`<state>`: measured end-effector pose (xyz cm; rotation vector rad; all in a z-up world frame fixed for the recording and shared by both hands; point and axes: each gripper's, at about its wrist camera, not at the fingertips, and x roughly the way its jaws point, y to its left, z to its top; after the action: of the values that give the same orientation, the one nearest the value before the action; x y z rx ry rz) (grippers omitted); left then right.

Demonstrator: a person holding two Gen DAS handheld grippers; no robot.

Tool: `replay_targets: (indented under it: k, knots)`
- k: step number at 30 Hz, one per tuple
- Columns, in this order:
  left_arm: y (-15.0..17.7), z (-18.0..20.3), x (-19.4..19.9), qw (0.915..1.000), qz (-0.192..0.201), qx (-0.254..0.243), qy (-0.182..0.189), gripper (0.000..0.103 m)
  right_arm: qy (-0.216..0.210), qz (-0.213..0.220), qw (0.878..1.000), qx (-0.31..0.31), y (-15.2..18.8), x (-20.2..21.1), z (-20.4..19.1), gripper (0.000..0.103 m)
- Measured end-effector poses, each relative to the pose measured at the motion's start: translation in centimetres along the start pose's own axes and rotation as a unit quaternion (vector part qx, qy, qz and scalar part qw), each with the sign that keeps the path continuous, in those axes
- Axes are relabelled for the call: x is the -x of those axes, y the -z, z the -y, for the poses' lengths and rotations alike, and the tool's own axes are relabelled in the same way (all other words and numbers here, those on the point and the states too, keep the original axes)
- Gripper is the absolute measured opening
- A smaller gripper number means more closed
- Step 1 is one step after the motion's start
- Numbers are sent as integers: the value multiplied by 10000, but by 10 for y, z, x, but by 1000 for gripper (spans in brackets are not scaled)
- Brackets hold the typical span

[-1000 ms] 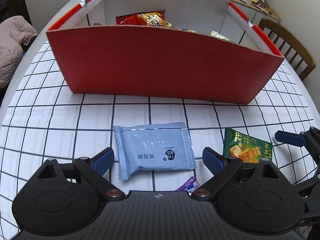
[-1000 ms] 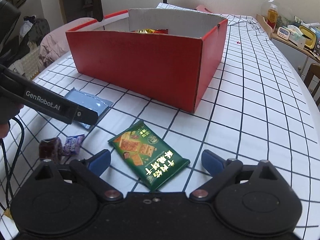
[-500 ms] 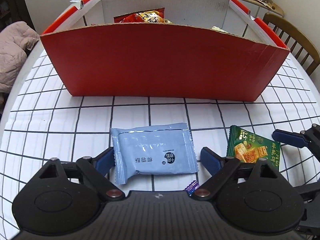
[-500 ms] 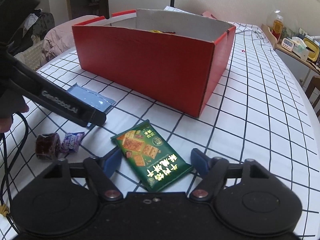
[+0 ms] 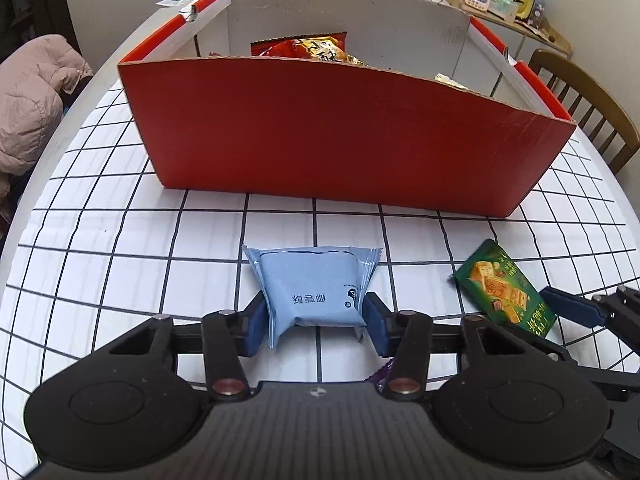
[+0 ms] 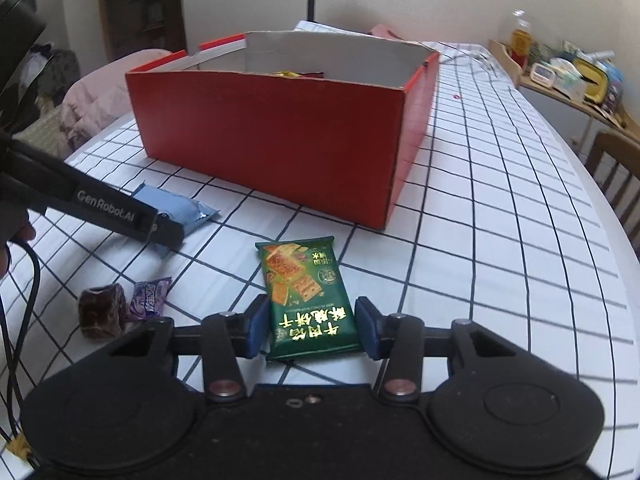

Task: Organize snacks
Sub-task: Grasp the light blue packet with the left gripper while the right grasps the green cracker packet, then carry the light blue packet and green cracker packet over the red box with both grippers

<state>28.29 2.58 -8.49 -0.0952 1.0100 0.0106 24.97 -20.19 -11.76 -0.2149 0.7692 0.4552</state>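
A light blue snack packet (image 5: 312, 284) lies on the checked tablecloth in front of the red cardboard box (image 5: 340, 140). My left gripper (image 5: 316, 320) is closing on it; the blue pads press its sides and the wrapper is crumpled inward. To its right a green cracker packet (image 6: 304, 288) lies lengthwise between the pads of my right gripper (image 6: 310, 328), whose jaws are closing and touch both long edges. The box (image 6: 272, 136) holds several snack bags. In the right wrist view the left gripper's finger (image 6: 160, 232) covers part of the blue packet (image 6: 176, 208).
A purple-wrapped candy (image 6: 150, 296) and a brown lump (image 6: 100, 312) lie on the cloth left of the right gripper. A wooden chair (image 5: 592, 100) stands at the right table edge, and a pink jacket (image 5: 32, 92) lies off the left edge. A shelf of clutter (image 6: 572, 76) stands behind.
Both grippers' jaws have narrowed from wide open onto their packets. The blue packet has buckled between the left pads. The green packet has turned from slanted to lengthwise between the right pads.
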Motion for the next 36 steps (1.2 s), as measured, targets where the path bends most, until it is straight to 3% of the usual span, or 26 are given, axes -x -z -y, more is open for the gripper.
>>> replay_targets:
  k: [11, 22, 36]
  knots:
    - [17, -15, 31, 9991, 213, 262, 252, 47, 62, 226, 9993, -285, 8, 28, -5, 45]
    - [21, -18, 79, 9966, 651, 255, 433, 47, 8, 663, 9976, -207, -6, 73, -17, 45]
    - [-20, -7, 133, 9902, 1324, 27, 441, 47, 162, 1184, 9928, -71, -56, 100, -17, 45]
